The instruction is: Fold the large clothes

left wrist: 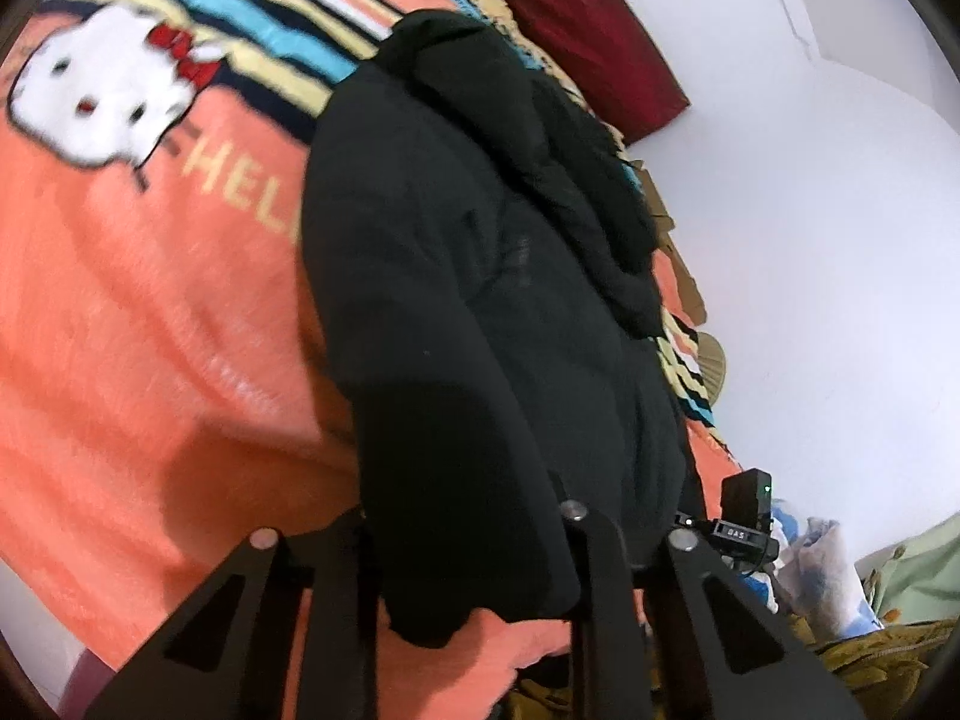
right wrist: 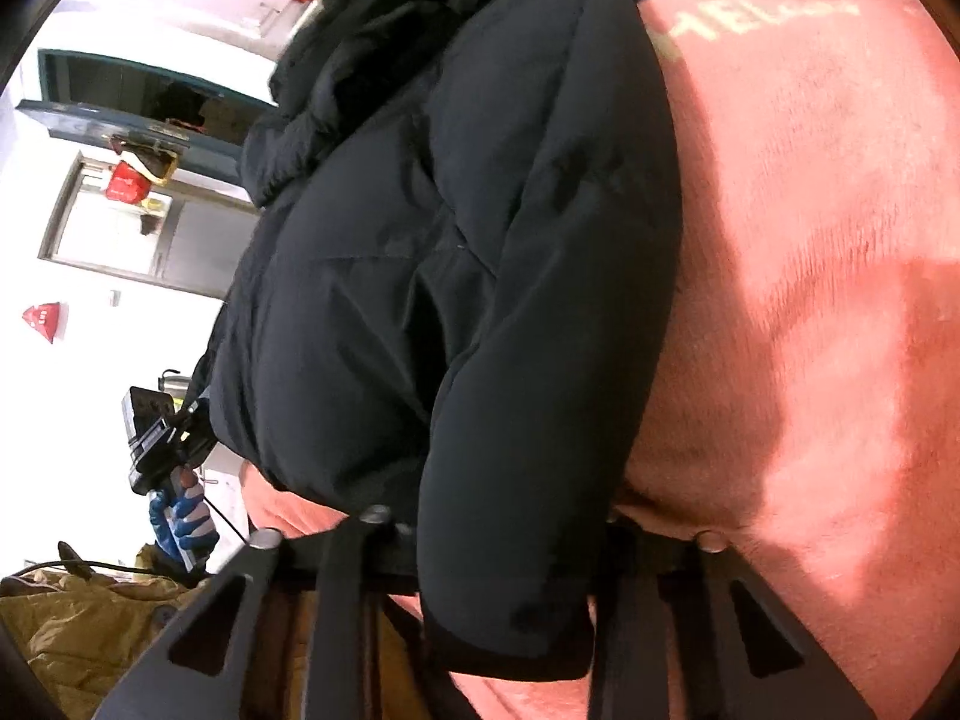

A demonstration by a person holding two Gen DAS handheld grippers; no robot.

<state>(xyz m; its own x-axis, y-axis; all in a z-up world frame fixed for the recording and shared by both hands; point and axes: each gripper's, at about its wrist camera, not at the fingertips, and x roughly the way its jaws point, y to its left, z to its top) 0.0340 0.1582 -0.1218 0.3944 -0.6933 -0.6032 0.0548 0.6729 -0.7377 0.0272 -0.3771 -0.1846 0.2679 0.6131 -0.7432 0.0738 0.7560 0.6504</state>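
Note:
A large black puffer jacket (left wrist: 468, 276) lies on a coral Hello Kitty blanket (left wrist: 150, 312) on a bed. In the left wrist view my left gripper (left wrist: 474, 546) is closed on a folded sleeve end of the jacket, which fills the gap between the fingers. In the right wrist view the jacket (right wrist: 420, 276) fills the middle, and my right gripper (right wrist: 498, 546) is closed on its other sleeve cuff. The left gripper also shows in the right wrist view (right wrist: 162, 450), held by a blue-gloved hand at the jacket's far side.
A dark red pillow (left wrist: 588, 30) lies at the head of the bed by a white wall. Mustard-coloured fabric (right wrist: 78, 618) lies below the bed edge. A doorway and window (right wrist: 144, 180) stand at the left in the right wrist view.

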